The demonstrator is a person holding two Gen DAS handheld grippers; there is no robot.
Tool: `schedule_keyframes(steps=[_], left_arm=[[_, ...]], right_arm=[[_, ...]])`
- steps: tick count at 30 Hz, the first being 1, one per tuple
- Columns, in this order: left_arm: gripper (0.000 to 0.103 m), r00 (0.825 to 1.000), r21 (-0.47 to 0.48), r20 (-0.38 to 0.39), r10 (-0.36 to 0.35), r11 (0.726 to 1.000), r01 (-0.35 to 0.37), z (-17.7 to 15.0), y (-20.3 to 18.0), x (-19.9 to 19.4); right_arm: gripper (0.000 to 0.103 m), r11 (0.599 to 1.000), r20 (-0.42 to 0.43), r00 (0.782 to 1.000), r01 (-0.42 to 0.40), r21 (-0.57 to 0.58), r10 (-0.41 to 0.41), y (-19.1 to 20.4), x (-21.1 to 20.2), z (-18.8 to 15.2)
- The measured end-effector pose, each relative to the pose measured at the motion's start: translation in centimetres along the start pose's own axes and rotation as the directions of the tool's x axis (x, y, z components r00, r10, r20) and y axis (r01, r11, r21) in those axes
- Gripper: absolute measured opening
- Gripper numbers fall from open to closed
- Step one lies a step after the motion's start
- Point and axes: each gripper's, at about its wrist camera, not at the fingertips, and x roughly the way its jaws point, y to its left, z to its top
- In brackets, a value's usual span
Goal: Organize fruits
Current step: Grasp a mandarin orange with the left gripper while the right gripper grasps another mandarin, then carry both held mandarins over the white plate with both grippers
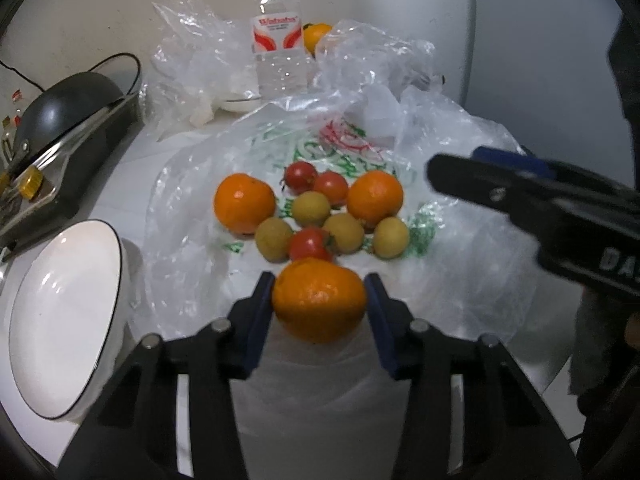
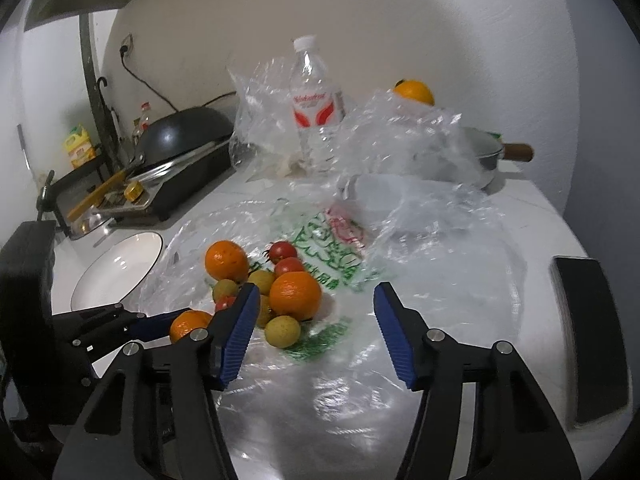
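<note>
My left gripper (image 1: 319, 290) is shut on an orange (image 1: 319, 300), its blue pads against both sides; the held orange also shows in the right wrist view (image 2: 188, 324). Beyond it a pile of fruit lies on a printed plastic bag (image 1: 352, 148): two oranges (image 1: 245, 202) (image 1: 375, 199), red tomatoes (image 1: 301, 176) and small yellow-green fruits (image 1: 311, 209). My right gripper (image 2: 314, 300) is open and empty above the bag, just right of the pile (image 2: 295, 295). It also shows at the right of the left wrist view (image 1: 520, 196).
A white bowl (image 1: 60, 320) stands at the left. A black pan (image 1: 68, 104) sits on a cooker behind it. A water bottle (image 1: 277, 36), crumpled clear bags (image 1: 192, 60) and another orange (image 1: 316, 36) stand at the back. A pot with a wooden handle (image 2: 496, 152) is at the far right.
</note>
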Motion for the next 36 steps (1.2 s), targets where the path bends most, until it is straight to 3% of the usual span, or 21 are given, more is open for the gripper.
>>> schedule_keyframes(steps=[3,14,18,27,36], left_arm=[[0.046,1.0,-0.01,0.007,-0.02,1.0,0.02,0.0,0.3,-0.2],[0.046,0.995,-0.037,0.08,-0.058,0.997,0.061,0.3,1.9,-2.4],[0.046,0.994,-0.044,0.091,-0.065,0.997,0.069,0.2,2.3,-2.7],[0.046,0.989,-0.051,0.129,-0.069,0.996,0.076,-0.2,3.0,-4.1],[0.046,0.985,-0.061,0.163,-0.059,0.996,0.069,-0.8,3.8,-6.0]], right_arm=[[0.055,1.0,-0.036,0.999,-0.011,0.006,0.011,0.4,1.2,0.4],[0.055,1.0,-0.146,0.989,0.016,0.003,-0.016,1.2,4.9,1.2],[0.046,1.0,-0.163,0.986,0.025,-0.001,-0.024,1.3,5.3,1.2],[0.041,0.999,-0.161,0.986,0.044,-0.022,-0.047,1.9,5.3,1.2],[0.04,0.996,-0.101,0.992,0.077,-0.04,-0.08,2.9,2.8,1.9]])
